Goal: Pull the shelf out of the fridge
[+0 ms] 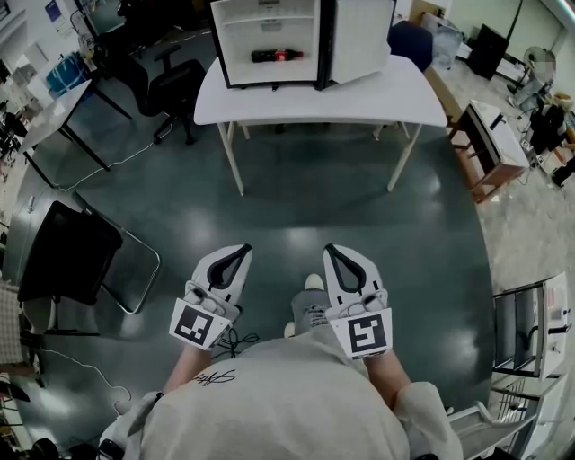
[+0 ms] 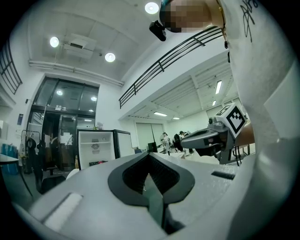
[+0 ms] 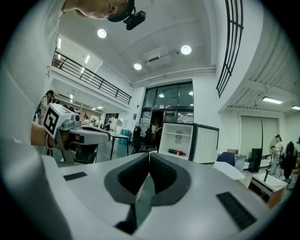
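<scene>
A small white fridge (image 1: pixel 274 40) stands open on a white table (image 1: pixel 395 94) at the far side of the floor, its door (image 1: pixel 359 40) swung to the right. Inside, a white shelf (image 1: pixel 269 20) spans the upper part and a dark bottle (image 1: pixel 277 55) lies below it. The fridge (image 2: pixel 96 147) also shows far off in the left gripper view, and the fridge (image 3: pixel 180 140) in the right gripper view. My left gripper (image 1: pixel 240 250) and right gripper (image 1: pixel 331 249) are held side by side near my body, both shut and empty, well short of the table.
A black office chair (image 1: pixel 175 85) stands left of the table, and a second table (image 1: pixel 54 117) beyond it. A black folding chair (image 1: pixel 72 256) is at my left, a wooden cabinet (image 1: pixel 494 148) at the right, a wire rack (image 1: pixel 530 323) at the lower right.
</scene>
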Tool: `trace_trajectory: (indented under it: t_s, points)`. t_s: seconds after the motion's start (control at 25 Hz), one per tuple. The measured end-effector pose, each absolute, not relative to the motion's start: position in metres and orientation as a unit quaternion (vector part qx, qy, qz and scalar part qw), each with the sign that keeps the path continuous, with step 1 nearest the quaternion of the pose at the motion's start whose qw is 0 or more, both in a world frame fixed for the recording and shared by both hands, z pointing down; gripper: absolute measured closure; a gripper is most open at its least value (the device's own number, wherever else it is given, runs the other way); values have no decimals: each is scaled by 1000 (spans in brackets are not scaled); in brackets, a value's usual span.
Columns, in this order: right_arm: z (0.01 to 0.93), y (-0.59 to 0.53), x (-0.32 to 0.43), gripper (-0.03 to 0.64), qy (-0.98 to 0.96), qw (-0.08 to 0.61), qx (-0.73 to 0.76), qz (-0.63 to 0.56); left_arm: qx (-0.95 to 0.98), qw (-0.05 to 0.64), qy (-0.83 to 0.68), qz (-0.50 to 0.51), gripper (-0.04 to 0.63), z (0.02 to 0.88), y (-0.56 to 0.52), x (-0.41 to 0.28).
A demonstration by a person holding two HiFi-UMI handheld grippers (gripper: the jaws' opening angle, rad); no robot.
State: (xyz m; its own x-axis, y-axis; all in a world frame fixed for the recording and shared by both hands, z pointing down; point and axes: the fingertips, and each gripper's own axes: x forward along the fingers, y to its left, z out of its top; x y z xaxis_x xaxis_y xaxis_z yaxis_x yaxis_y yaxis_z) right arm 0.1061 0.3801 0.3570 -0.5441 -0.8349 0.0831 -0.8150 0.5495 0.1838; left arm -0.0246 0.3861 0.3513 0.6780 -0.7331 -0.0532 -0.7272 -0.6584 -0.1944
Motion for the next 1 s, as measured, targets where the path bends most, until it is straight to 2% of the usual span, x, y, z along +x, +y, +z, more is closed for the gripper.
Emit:
trace_trajectory:
  t_s: [1.0]
  points:
    - [346, 247, 115, 604, -887, 78, 450, -71, -891, 103, 442, -25, 591, 339, 261, -28]
